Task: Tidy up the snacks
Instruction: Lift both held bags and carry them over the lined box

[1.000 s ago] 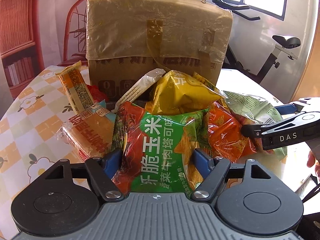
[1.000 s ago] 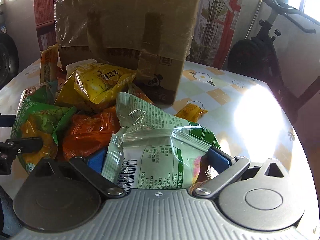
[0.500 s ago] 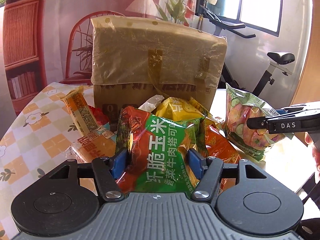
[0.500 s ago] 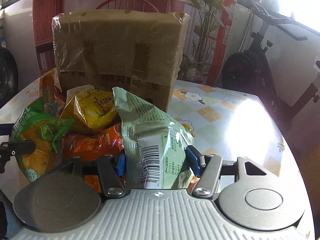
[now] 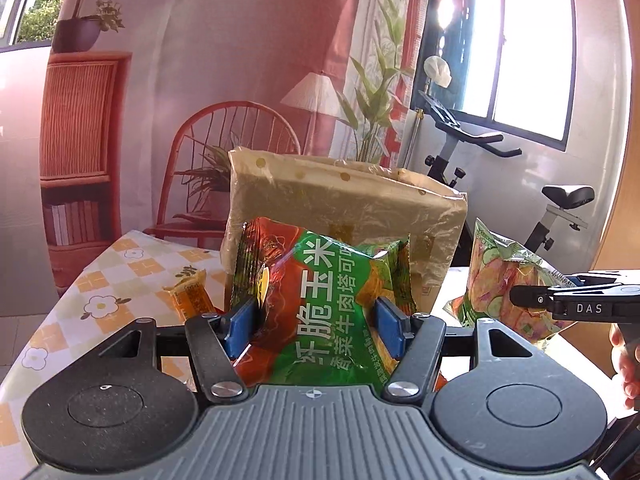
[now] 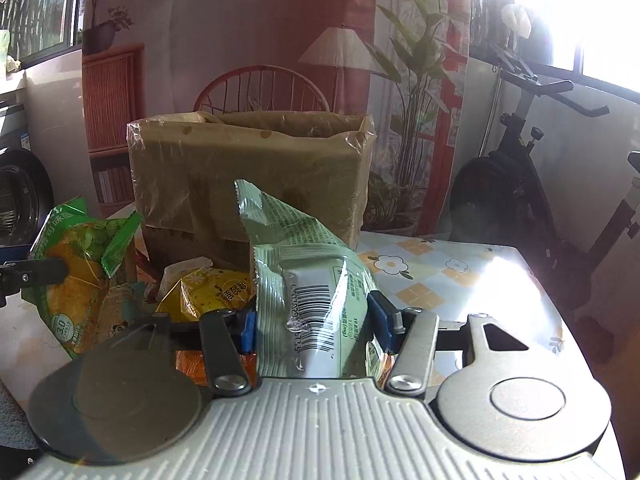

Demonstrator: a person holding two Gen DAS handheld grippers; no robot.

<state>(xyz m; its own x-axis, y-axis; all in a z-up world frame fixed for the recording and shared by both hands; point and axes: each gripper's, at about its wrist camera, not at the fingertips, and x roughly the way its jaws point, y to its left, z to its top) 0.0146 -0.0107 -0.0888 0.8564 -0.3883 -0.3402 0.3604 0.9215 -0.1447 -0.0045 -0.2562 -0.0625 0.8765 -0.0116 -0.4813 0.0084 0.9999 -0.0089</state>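
green corn-chip bag (image 5: pixel 324 308) and pale green packet (image 6: pixel 308 304) both stand upright.

– What colours are the snack bags in front of the brown box (image 5: pixel 344 204)?
– One bag (image 5: pixel 320 304) is green and red with white writing; the other bag (image 6: pixel 316 288) is pale green with a black barcode.
– And the tablecloth (image 6: pixel 432 280) under the box?
– Orange and white squares with white flowers.
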